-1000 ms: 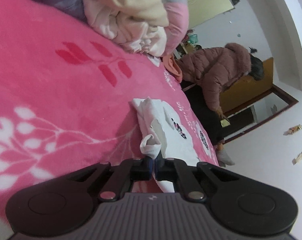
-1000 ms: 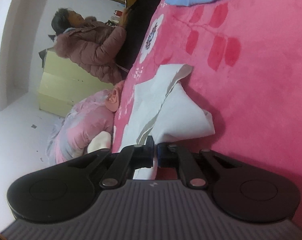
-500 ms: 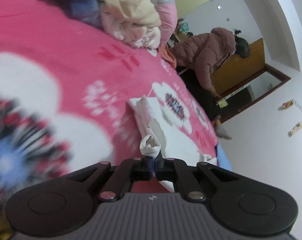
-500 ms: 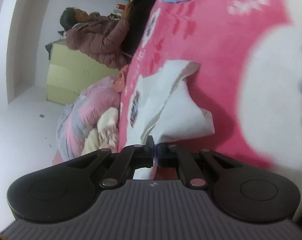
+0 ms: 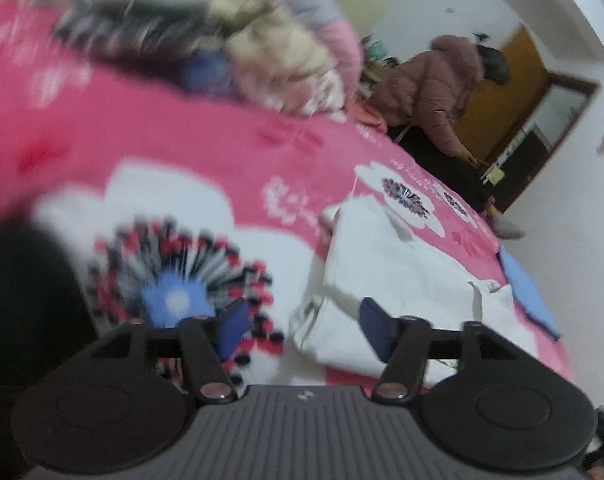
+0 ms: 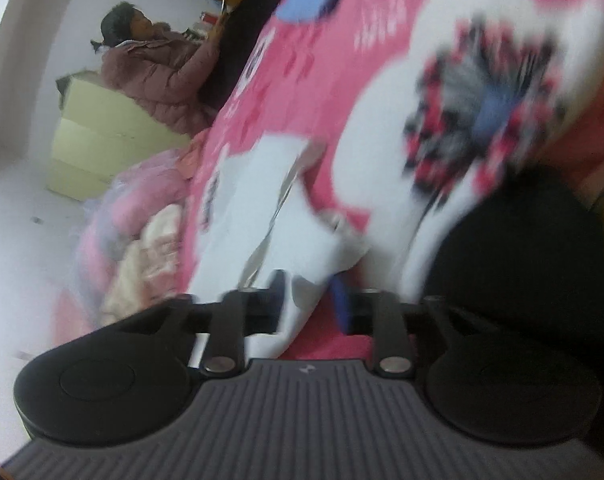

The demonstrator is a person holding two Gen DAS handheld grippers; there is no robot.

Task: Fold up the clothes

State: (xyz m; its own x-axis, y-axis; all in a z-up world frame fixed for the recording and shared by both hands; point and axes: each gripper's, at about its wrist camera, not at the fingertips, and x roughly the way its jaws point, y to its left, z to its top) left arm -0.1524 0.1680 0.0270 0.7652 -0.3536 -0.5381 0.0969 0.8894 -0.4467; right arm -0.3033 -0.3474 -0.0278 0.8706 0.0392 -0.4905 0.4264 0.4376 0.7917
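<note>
Pink plush blanket (image 5: pixel 189 132) with large white flowers covers the bed and fills most of both wrist views. At its far end lies a blurred heap of bedding and clothes (image 5: pixel 269 52) in pink, cream and grey. Beyond the bed's edge a person in a mauve puffer jacket (image 5: pixel 434 84) bends forward near a brown door, with a pale yellow-green cabinet (image 6: pixel 101 136) behind them in the right wrist view. A folded blue garment (image 5: pixel 526 292) rests on the blanket near the bed's edge, just beside the white one.

White garment (image 5: pixel 390 276), the piece being folded, lies flat on the blanket in front of both tools, its near edge bunched.

Left gripper (image 5: pixel 302 328) has just been opening: its blue-padded jaws stand wide apart, with the garment's near corner lying loose between them and neither pad pressing on it. Right gripper (image 6: pixel 310 300) has also just been opening: its jaws are partly apart, and a fold of the white cloth hangs in the gap, touching the left finger but not clamped.
</note>
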